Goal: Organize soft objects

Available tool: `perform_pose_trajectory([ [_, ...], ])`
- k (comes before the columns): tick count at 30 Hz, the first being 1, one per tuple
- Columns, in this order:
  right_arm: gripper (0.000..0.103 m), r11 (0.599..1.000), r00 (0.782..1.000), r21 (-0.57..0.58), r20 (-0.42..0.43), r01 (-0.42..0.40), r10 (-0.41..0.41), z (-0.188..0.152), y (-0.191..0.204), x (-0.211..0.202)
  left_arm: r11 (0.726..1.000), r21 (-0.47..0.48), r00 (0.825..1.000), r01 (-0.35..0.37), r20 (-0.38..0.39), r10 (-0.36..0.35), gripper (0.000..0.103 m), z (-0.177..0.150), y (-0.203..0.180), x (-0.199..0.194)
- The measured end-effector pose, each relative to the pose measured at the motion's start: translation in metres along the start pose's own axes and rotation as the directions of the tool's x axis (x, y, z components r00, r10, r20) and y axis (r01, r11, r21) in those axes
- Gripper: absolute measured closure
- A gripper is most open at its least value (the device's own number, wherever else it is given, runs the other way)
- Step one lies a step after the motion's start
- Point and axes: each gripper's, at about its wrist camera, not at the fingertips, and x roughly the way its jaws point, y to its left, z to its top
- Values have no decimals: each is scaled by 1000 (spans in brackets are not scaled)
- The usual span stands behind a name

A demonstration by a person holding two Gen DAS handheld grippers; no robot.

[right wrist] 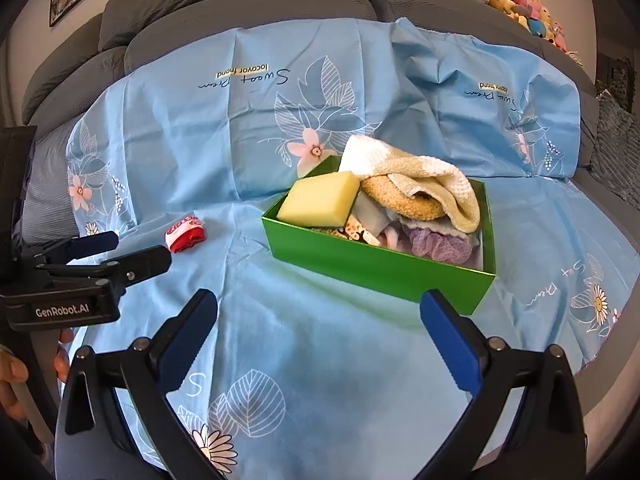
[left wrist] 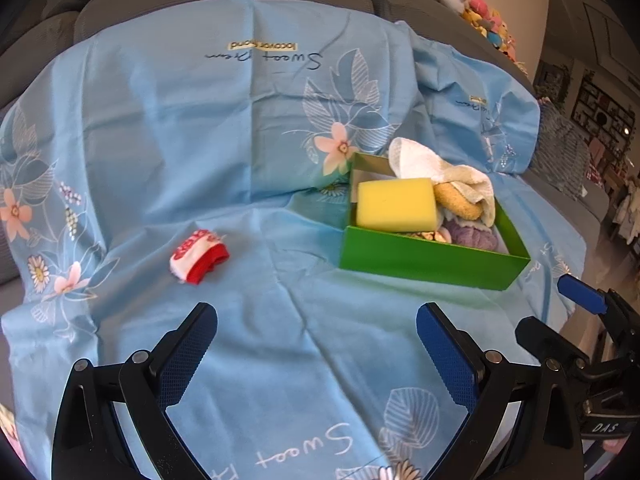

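Observation:
A green box [left wrist: 424,258] [right wrist: 360,262] sits on a blue floral sheet [left wrist: 180,140] [right wrist: 312,360]. It holds a yellow sponge [left wrist: 394,204] [right wrist: 318,200], a cream towel [left wrist: 460,178] [right wrist: 424,176], a tan round pad [right wrist: 404,196] and a purple puff [left wrist: 474,234] [right wrist: 436,242]. A red-and-white sock [left wrist: 198,256] [right wrist: 185,233] lies on the sheet left of the box. My left gripper [left wrist: 316,340] [right wrist: 136,250] is open and empty, near the sock. My right gripper [right wrist: 318,324] [left wrist: 560,308] is open and empty, in front of the box.
The sheet covers a grey sofa [right wrist: 240,4]. Plush toys [right wrist: 520,4] [left wrist: 484,16] are piled at the far right on the sofa back. Framed pictures hang on the wall behind.

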Motion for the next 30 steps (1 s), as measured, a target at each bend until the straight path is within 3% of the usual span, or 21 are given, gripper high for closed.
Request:
perform_pose_trajectory([
  [9, 1, 999, 999, -25, -33, -28, 27, -3, 19, 12, 997, -70, 999, -12, -34, 10, 3, -12, 40, 9],
  [14, 1, 998, 997, -43, -55, -55, 53, -8, 31, 23, 992, -116, 998, -55, -38, 51, 3, -15, 73, 25],
  [21, 1, 996, 991, -46, -113, -76, 70, -18, 44, 46, 969, -168, 980, -178, -122, 159, 3, 8, 115, 100],
  [26, 1, 996, 986, -53, -151, -78, 69, -21, 44, 64, 968, -155, 973, -198, -149, 175, 3, 23, 123, 141],
  [28, 1, 996, 984, -46, -162, -79, 70, -20, 43, 71, 971, -141, 972, -193, -162, 170, 9, 26, 124, 156],
  [30, 1, 996, 983, -42, -170, -82, 73, -18, 42, 77, 973, -119, 970, -196, -171, 175, 21, 27, 123, 166],
])
